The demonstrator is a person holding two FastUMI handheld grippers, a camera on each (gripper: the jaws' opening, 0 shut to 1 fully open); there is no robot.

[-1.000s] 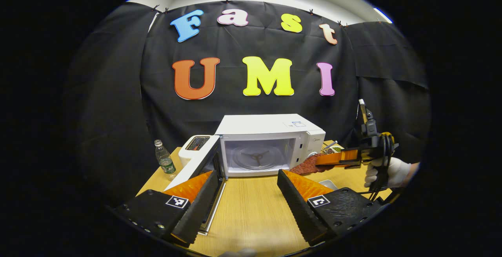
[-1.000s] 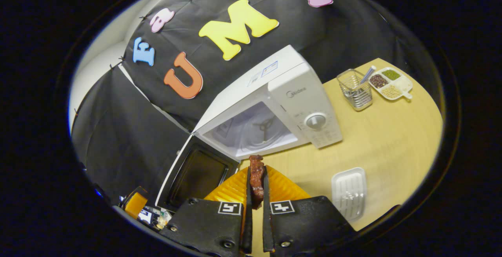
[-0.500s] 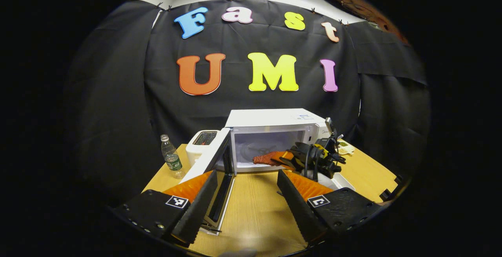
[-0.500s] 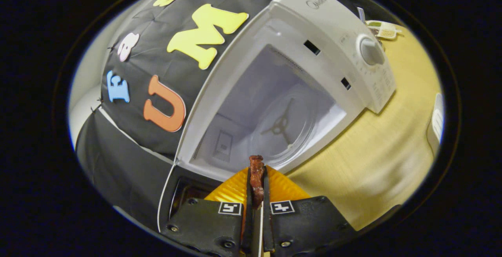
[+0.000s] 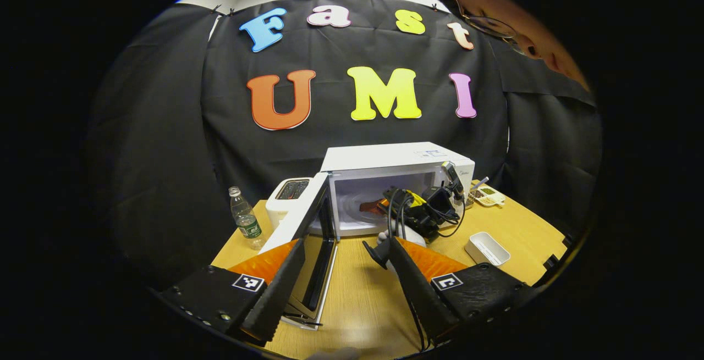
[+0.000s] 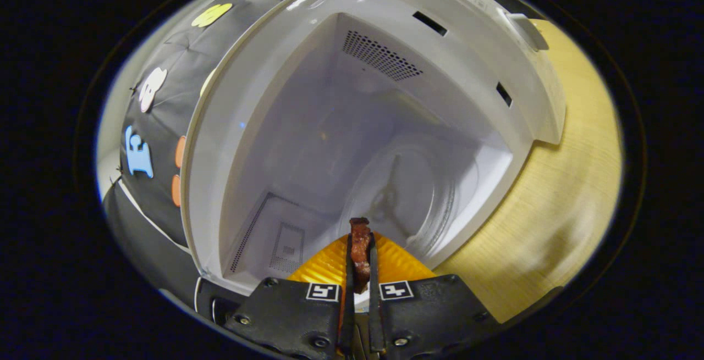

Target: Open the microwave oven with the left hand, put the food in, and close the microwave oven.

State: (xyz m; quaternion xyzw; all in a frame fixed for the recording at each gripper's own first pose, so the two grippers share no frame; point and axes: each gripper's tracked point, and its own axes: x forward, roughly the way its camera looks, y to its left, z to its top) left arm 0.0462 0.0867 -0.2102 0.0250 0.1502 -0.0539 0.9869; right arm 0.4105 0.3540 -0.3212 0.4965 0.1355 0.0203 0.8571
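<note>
Since half a second ago: right gripper [image 6: 360,255] now reaching through the mouth of the microwave oven [image 6: 385,74], cavity walls and glass turntable [image 6: 407,195] looming far larger than before; from the left gripper view, right gripper [image 5: 379,206] now inside the opening instead of in front of it. Clamped narrow on the food [image 6: 360,242], a reddish-brown strip pinched between both fingers, held above the turntable, not touching it. Door [image 5: 308,228] swung fully open to the left. Left gripper [image 5: 344,266] spread wide, holding nothing, hanging over the wooden table [image 5: 357,294] just in front of the door. White tray [image 5: 487,248] on the table to the right.
</note>
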